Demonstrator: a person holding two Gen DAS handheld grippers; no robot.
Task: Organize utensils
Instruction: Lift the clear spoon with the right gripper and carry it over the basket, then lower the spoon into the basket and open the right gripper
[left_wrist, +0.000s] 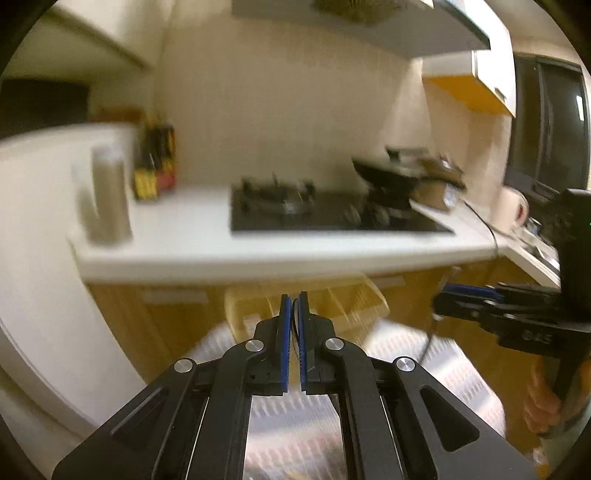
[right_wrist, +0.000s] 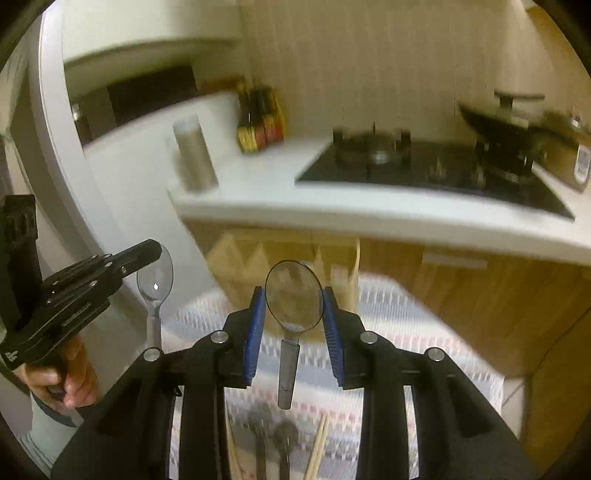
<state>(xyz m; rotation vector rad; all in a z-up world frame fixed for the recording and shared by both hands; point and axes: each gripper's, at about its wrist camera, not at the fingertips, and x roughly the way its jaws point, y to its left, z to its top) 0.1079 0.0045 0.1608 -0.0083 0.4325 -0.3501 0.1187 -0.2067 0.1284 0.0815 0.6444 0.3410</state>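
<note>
While both grippers hung above the patterned cloth, each carried a clear plastic spoon.

Nearest, the right gripper had its jaws clamped on one clear spoon's bowl; the left gripper jaws pinched the other spoon edge-on. Loose utensils and chopsticks lay below. Beyond stood the wooden organizer; judging by this, lowering each spoon handle-first into one compartment, slowly, would suit.
</note>
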